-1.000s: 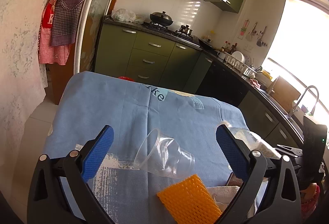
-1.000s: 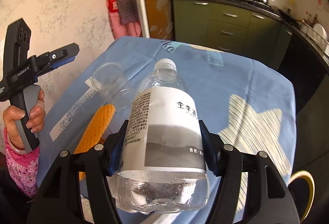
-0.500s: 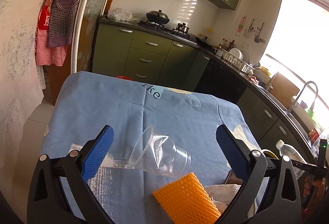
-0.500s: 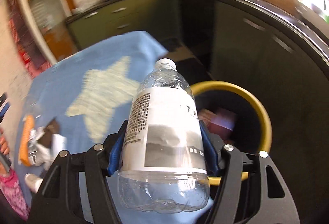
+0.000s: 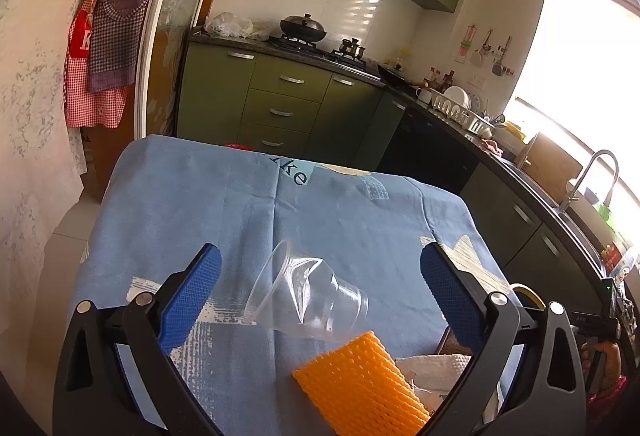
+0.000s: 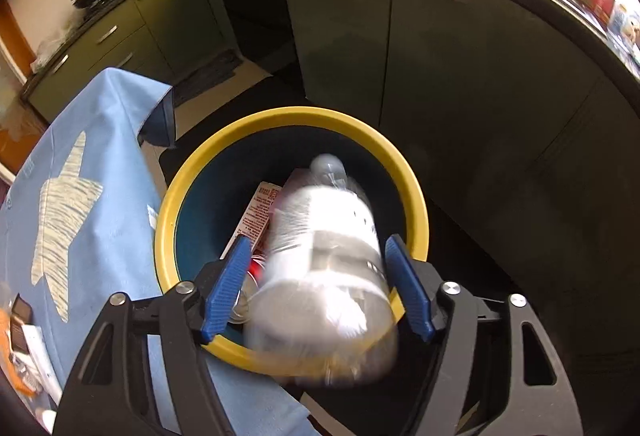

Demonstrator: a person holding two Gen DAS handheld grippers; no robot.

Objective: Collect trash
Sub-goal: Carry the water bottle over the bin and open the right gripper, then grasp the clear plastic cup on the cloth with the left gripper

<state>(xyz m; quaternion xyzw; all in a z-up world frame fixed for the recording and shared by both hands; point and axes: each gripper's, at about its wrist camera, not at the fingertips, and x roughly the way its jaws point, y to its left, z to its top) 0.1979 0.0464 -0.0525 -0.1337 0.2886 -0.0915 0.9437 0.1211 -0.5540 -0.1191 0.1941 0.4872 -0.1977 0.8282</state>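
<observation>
Because the bin (image 6: 170,211) sits just beside the bench (image 6: 92,195), the right tool (image 6: 316,290) hangs over it, jaws parted, the blurred bottle (image 6: 324,256) apparently dropping free. The left tool (image 5: 320,300), wide open and empty, frames the crushed cup (image 5: 308,300).

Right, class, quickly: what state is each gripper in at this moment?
Left gripper: open, holding nothing, above the cup.
Right gripper: open, with the blurred bottle loose between its pads, over the bin.
</observation>
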